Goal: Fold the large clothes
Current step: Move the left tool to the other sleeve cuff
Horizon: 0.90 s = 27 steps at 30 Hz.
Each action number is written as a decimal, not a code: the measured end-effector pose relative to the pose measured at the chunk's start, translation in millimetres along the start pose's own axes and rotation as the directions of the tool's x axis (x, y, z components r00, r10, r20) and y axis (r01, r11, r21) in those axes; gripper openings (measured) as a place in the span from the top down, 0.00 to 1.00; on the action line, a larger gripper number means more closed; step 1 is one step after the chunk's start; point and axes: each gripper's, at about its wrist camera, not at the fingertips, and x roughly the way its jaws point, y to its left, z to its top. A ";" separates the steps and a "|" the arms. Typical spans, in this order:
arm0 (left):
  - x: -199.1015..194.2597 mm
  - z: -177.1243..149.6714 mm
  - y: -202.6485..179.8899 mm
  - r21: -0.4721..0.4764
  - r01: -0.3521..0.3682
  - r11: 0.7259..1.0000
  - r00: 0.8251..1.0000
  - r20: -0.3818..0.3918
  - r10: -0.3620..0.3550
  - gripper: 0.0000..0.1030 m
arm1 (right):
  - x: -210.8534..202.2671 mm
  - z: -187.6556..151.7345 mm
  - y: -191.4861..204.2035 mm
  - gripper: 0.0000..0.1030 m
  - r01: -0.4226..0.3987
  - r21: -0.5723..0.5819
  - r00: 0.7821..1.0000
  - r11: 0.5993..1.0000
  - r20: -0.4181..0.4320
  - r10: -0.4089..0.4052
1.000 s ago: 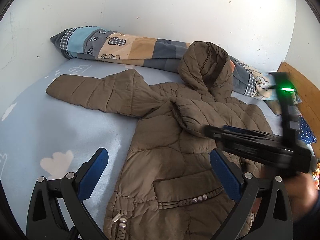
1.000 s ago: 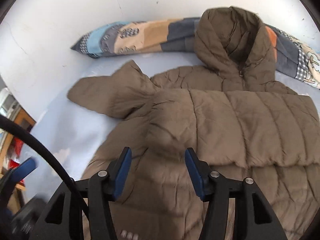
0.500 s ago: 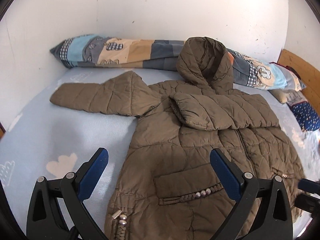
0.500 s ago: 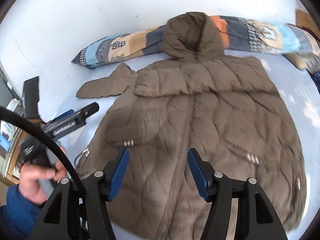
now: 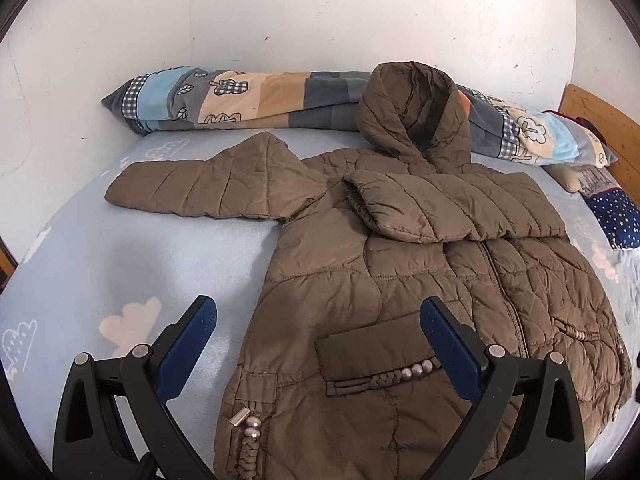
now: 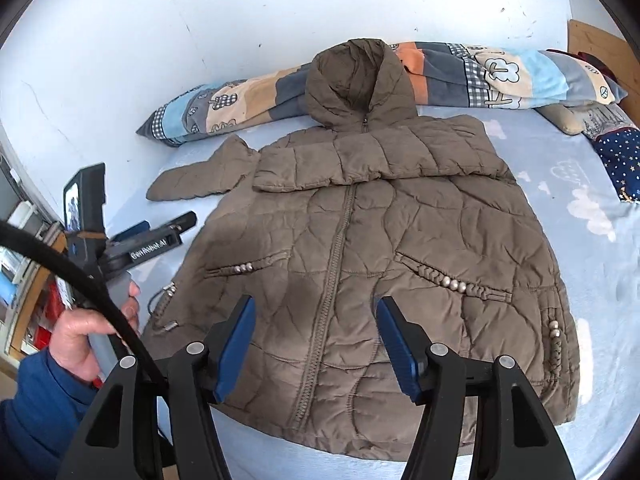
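Note:
A brown hooded puffer jacket (image 5: 400,280) lies face up on the light-blue bed sheet (image 5: 120,272), zipped, with its hood (image 5: 412,112) resting on a rolled quilt. One sleeve (image 5: 440,208) is folded across the chest. The other sleeve (image 5: 200,188) stretches out flat to the left. My left gripper (image 5: 318,312) hovers open above the jacket's lower left pocket, holding nothing. In the right wrist view the jacket (image 6: 360,240) fills the middle. My right gripper (image 6: 315,308) stands open above the hem by the zip, with nothing between its pads. The left gripper (image 6: 152,240) shows there too, in a person's hand (image 6: 80,332).
A rolled patchwork quilt (image 5: 260,100) lies along the white wall behind the jacket. A navy star-print pillow (image 5: 616,216) and a wooden headboard (image 5: 600,120) are at the right. Shelves with clutter (image 6: 24,240) stand beyond the bed's left edge.
My right gripper has drawn back from over the folded sleeve to above the hem, and its jaws stand a little wider. It has left the left wrist view. The left gripper barely moved.

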 end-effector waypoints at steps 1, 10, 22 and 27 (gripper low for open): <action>0.9 1.1 1.1 -0.005 0.000 1.000 1.000 -0.001 0.000 0.01 | 2.5 -0.4 -3.4 0.35 -0.001 0.003 1.000 1.000 -0.006 0.001; 12.6 1.7 14.3 -0.022 -0.012 1.000 0.998 -0.067 0.010 0.01 | 40.5 10.4 -34.6 0.29 0.034 -0.059 0.998 0.998 -0.043 -0.036; 61.8 25.8 58.8 -0.073 -0.087 0.993 0.983 -0.166 0.074 0.01 | 130.0 24.9 -113.8 0.26 0.098 0.145 0.976 0.985 -0.208 -0.067; 71.6 41.9 105.3 -0.136 -0.161 0.978 0.976 -0.167 0.137 0.01 | 110.9 35.4 -106.3 0.23 0.065 0.165 0.985 0.984 -0.166 -0.037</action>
